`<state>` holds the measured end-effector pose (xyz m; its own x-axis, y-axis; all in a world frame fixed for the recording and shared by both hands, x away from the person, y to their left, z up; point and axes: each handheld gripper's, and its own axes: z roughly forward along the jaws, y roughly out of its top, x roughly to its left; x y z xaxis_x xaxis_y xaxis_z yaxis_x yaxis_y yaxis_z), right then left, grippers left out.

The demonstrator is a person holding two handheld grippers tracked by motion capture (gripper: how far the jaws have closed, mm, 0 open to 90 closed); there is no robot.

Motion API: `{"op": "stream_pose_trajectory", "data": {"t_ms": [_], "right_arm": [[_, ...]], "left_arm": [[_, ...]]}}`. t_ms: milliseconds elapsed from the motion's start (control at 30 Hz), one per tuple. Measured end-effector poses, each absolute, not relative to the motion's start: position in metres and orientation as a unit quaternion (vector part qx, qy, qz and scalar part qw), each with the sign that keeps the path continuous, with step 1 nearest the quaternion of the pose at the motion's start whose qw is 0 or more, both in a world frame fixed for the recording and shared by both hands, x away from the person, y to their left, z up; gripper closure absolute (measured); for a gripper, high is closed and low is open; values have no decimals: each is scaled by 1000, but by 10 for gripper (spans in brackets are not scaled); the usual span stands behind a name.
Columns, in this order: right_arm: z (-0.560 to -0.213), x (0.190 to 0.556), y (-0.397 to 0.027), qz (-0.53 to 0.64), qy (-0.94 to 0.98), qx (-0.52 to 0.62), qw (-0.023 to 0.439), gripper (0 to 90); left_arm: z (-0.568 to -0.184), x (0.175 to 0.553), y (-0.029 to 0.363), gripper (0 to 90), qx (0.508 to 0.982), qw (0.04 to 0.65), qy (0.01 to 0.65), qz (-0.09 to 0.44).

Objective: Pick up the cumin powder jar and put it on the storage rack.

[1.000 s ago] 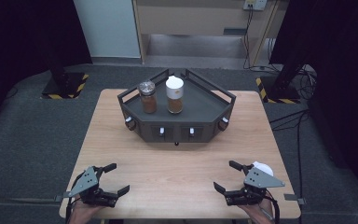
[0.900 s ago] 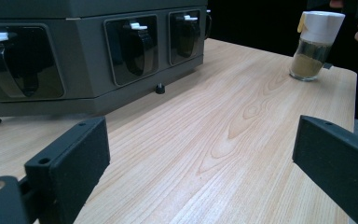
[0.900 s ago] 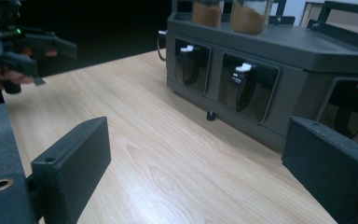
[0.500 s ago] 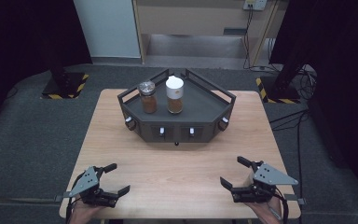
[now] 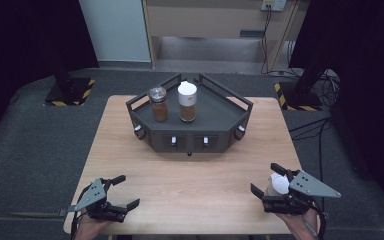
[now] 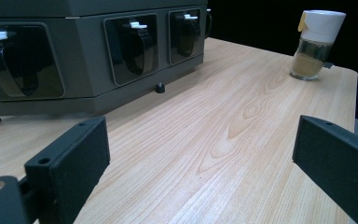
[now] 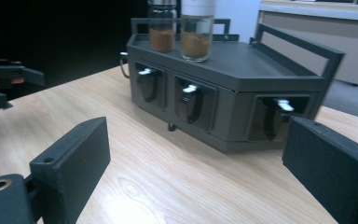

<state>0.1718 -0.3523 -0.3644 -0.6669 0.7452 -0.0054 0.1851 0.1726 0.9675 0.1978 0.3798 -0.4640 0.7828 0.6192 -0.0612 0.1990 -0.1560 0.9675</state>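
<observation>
A dark six-sided rack (image 5: 215,106) stands at the middle back of the wooden table (image 5: 195,175). On its deck are a metal-lidded jar of brown spice (image 5: 158,104) and a white-capped jar of brown spice (image 5: 187,101). My left gripper (image 5: 127,190) is open near the front left corner, with bare wood between its jaws (image 6: 200,144). My right gripper (image 5: 265,178) is open near the front right corner and faces the rack (image 7: 242,70). A small white-capped jar (image 5: 280,184) of pale powder (image 6: 314,44) stands right by it, its body hidden from above.
The rack's front faces hold recessed slots with white-tipped levers (image 7: 189,88). Grey floor surrounds the table. A dark stand base with yellow-black tape (image 5: 70,90) sits at back left, another with cables (image 5: 305,92) at back right. My left gripper (image 7: 0,81) appears far off in the right gripper view.
My right gripper shifted to the right and covered the small jar's cap half a second ago. The cap shows again now. The left gripper has stayed put.
</observation>
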Motion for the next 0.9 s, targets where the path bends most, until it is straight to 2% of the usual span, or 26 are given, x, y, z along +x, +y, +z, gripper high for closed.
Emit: {"op": "stream_pose_trajectory", "data": {"t_ms": [500, 900], "right_arm": [[-366, 168, -374, 542, 711, 363, 262, 76], [-380, 165, -384, 524, 706, 398, 263, 80]], "left_arm": [[-464, 198, 379, 29, 740, 587, 277, 179], [-464, 198, 379, 29, 740, 586, 278, 179]]}}
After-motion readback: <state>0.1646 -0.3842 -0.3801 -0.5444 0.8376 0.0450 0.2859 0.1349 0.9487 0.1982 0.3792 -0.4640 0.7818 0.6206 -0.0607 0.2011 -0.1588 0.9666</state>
